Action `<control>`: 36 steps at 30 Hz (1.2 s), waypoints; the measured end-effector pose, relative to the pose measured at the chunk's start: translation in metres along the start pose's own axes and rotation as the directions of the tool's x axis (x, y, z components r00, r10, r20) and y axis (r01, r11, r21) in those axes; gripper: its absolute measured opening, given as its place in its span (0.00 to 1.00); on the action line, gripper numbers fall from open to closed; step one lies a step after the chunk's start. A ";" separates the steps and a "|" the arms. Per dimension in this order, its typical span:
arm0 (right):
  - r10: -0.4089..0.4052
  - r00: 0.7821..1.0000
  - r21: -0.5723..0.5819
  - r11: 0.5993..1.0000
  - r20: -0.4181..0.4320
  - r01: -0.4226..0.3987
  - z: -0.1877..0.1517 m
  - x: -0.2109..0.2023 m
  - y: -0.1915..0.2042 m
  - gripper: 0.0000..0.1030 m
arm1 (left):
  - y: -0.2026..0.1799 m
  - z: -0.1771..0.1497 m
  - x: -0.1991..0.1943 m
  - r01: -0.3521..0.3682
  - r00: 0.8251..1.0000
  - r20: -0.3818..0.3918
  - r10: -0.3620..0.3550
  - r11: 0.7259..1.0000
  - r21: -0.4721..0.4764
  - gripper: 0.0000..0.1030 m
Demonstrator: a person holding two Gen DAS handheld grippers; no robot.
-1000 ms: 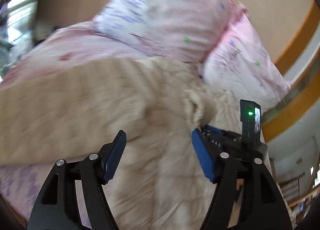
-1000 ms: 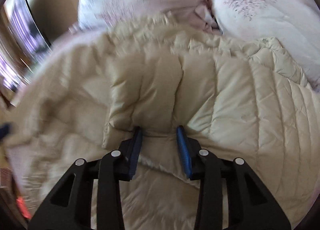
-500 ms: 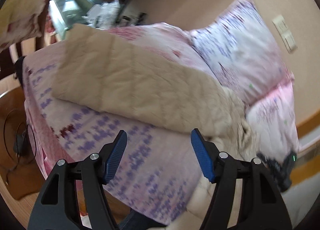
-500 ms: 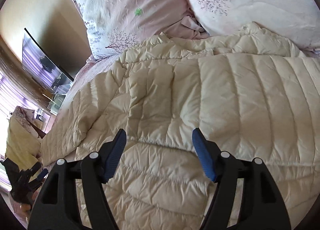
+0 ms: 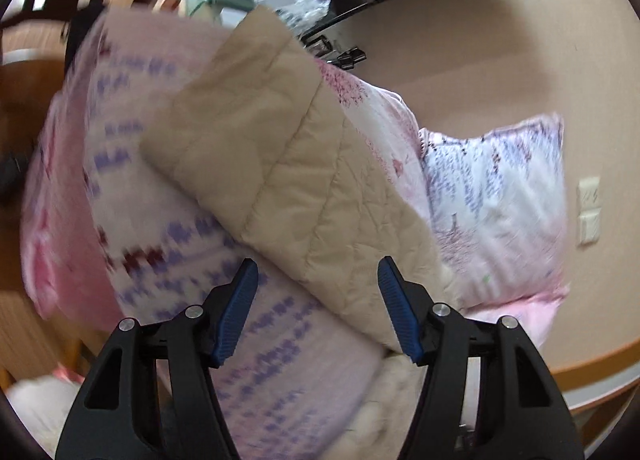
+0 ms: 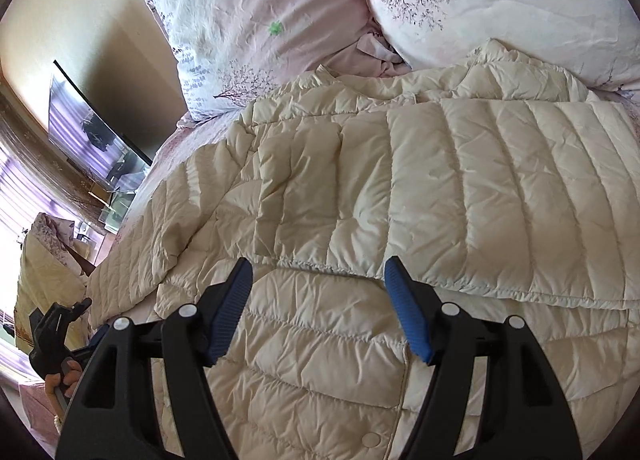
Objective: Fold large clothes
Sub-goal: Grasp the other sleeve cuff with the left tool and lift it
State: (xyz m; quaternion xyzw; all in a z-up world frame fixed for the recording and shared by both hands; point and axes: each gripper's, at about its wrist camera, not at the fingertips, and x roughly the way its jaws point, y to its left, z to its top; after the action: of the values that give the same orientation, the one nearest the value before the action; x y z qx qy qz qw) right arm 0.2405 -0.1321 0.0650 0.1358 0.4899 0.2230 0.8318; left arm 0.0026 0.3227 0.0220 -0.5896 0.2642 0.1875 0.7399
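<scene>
- Quilted cream coat [image 6: 400,188] spread on the bed [image 5: 280,340], under my right tool [image 6: 318,308], prongs apart, empty, just widened.
- My left tool [image 5: 318,308], tilted downward at the coat's edge, apart, empty.

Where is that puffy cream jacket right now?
The cream jacket lies spread on the bed in the right wrist view, below two floral pillows, directly ahead of the open right gripper.

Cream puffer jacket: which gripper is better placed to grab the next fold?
Left. The left gripper is open at the jacket sleeve edge lying unfolded; the right gripper hovers open over the already folded sleeve.
</scene>
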 end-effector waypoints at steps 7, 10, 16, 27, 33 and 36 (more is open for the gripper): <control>-0.013 1.000 0.002 1.000 0.007 0.013 -0.005 -0.004 -0.005 0.67 | -0.008 0.016 0.011 -0.035 0.998 0.052 0.034 0.999 0.003 0.41; -0.018 0.999 0.007 1.000 0.028 0.018 -0.005 -0.012 -0.012 0.67 | -0.008 0.027 0.015 -0.061 0.996 0.065 0.060 0.998 0.014 0.13; -0.038 0.997 0.021 0.999 0.071 0.036 -0.004 -0.032 -0.027 0.67 | -0.039 0.051 0.009 -0.089 0.991 0.116 0.073 0.985 0.145 0.01; -0.082 0.985 0.052 0.996 0.151 0.075 -0.006 -0.068 -0.062 0.67 | -0.196 0.035 -0.011 0.010 0.974 0.189 -0.125 0.857 0.515 0.00; -0.110 0.980 0.095 0.991 0.163 0.095 -0.007 -0.076 -0.082 0.67 | -0.268 -0.047 0.008 0.193 0.965 -0.005 -0.261 0.700 0.688 0.00; -0.128 0.978 0.114 0.987 0.166 0.110 -0.006 -0.079 -0.090 0.67 | -0.292 -0.099 0.024 0.292 0.948 -0.138 -0.288 0.609 0.737 0.00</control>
State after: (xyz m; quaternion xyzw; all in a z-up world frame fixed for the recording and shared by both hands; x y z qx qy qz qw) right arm 0.2231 -0.2501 0.0818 0.1681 0.4343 0.1343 0.8747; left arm 0.1770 0.1575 0.2171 -0.2679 0.2206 -0.0617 0.9358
